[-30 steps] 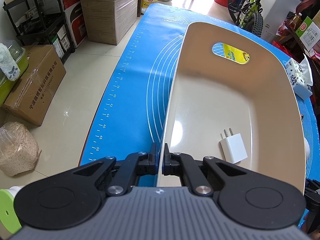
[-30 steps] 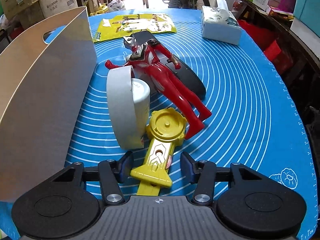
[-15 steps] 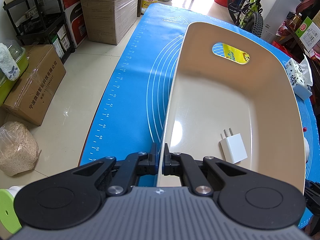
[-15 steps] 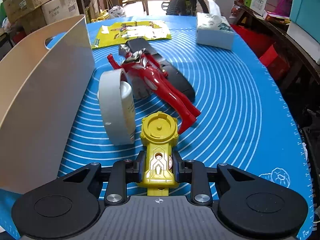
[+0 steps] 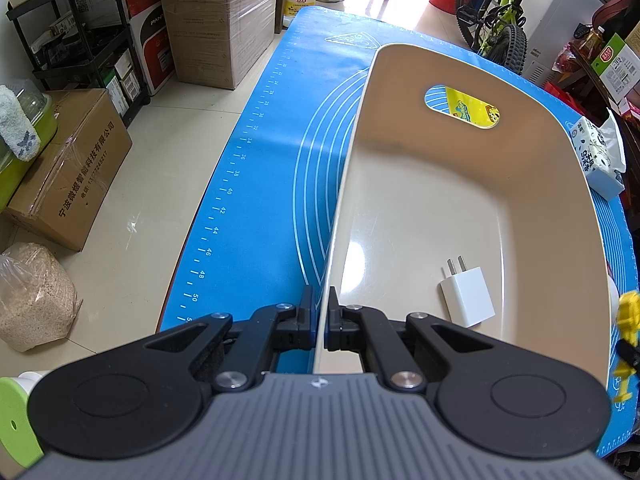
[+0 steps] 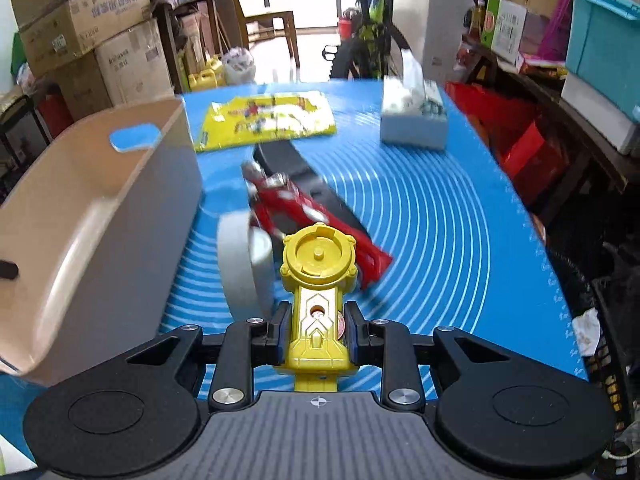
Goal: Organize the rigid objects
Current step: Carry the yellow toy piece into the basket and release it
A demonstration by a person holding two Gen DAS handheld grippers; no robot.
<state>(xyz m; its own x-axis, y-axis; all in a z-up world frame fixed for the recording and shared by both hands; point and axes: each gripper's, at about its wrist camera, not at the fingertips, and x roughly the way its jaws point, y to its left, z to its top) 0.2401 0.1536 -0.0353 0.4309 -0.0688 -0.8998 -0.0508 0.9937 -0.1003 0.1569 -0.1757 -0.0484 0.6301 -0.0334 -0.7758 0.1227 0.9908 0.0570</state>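
The left gripper (image 5: 323,322) was pinched on the near left wall of the beige plastic bin (image 5: 352,184), one finger outside the wall and one inside. The bin stood on the blue silicone mat (image 5: 272,168) that covered the counter, close to the counter's left edge. Inside it, a white USB wall charger (image 5: 467,297) lay flat on the floor near the right wall, prongs pointing toward the far end. An oval handle cutout (image 5: 464,107) pierced the far wall

The right gripper (image 6: 318,330) was clamped on the handle of a yellow toy launcher (image 6: 318,276), lifted off the mat with its round head pointing away from the camera. In the left wrist view a sliver of that yellow toy showed just beyond the bin's right rim. Below and behind it on the mat (image 6: 440,240), a white roll of tape (image 6: 240,264) stood on edge just beside the bin's (image 6: 100,220) right wall. A red and silver action figure (image 6: 304,208) lay diagonally across a black curved object (image 6: 296,168) near the counter's middle. Farther back lay a yellow printed packet (image 6: 268,120), and a tissue pack (image 6: 412,116) sat toward the far right corner. The right wrist view was blurred, so finer details of the figure could not be told
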